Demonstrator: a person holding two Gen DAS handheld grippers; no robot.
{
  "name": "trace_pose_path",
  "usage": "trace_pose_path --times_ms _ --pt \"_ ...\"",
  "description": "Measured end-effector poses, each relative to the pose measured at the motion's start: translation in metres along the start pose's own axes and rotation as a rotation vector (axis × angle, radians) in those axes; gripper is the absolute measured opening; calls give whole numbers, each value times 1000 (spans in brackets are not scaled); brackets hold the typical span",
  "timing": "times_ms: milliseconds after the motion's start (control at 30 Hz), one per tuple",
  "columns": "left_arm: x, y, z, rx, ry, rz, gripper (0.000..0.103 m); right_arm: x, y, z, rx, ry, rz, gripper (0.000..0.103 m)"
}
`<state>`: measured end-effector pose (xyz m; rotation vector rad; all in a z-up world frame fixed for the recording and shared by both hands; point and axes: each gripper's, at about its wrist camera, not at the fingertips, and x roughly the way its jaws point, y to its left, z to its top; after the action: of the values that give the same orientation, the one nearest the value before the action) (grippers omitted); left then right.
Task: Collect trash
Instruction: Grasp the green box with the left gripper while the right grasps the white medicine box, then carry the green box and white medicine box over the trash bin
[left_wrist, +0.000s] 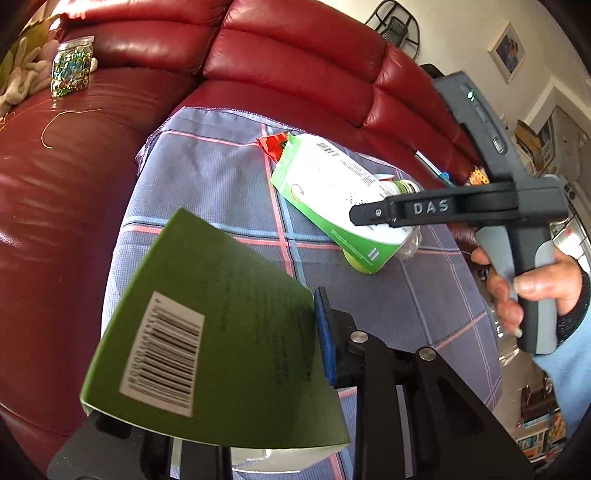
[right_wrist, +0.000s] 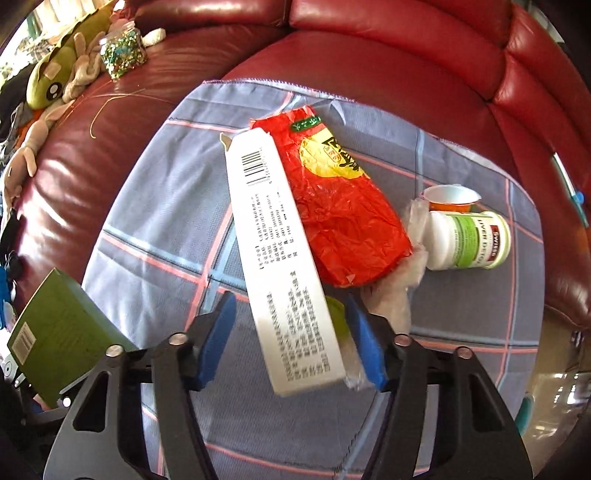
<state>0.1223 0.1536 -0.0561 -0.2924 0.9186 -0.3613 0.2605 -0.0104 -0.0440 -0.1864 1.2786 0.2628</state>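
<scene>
My left gripper (left_wrist: 258, 350) is shut on a dark green box with a barcode (left_wrist: 207, 332), held above the checked cloth (left_wrist: 221, 177); the box also shows at the left of the right wrist view (right_wrist: 59, 336). My right gripper (right_wrist: 291, 339) is open, its blue pads (right_wrist: 365, 347) on either side of a long white and green carton (right_wrist: 284, 258). The carton lies on a red foil bag (right_wrist: 343, 206). The right gripper also shows in the left wrist view (left_wrist: 354, 214) over the carton (left_wrist: 332, 188).
A white pill bottle (right_wrist: 469, 240) lies on its side by an orange cup (right_wrist: 450, 199) and crumpled clear plastic (right_wrist: 391, 295). A jar of glitter (right_wrist: 123, 55) and soft toys (right_wrist: 55, 81) sit on the red leather sofa (right_wrist: 406, 55).
</scene>
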Motion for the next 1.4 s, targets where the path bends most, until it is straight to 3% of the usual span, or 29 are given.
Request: trace_pose_path --times_ms 33,133,233,400,767,1000,1400 --pt "1 1 1 -5 2 -1 23 2 0 0 -1 0 1 42" --pt "2 0 1 -10 7 -3 24 2 1 -4 -7 -6 17 34" --pt "1 -6 -1 3 12 10 21 -5 1 -12 -5 -20 22 34" --pt "-3 -19 -7 41 13 34 2 -28 -1 -34 -1 -50 34 33" --pt "-29 -64 -21 106 -10 65 2 -87 -23 -98 41 -125 48 33" --pt "-34 -109 -30 149 -9 20 2 -122 -65 -146 107 -162 32 33" --pt "-14 -217 -41 299 40 -95 2 -169 -167 -239 286 -226 -16 33"
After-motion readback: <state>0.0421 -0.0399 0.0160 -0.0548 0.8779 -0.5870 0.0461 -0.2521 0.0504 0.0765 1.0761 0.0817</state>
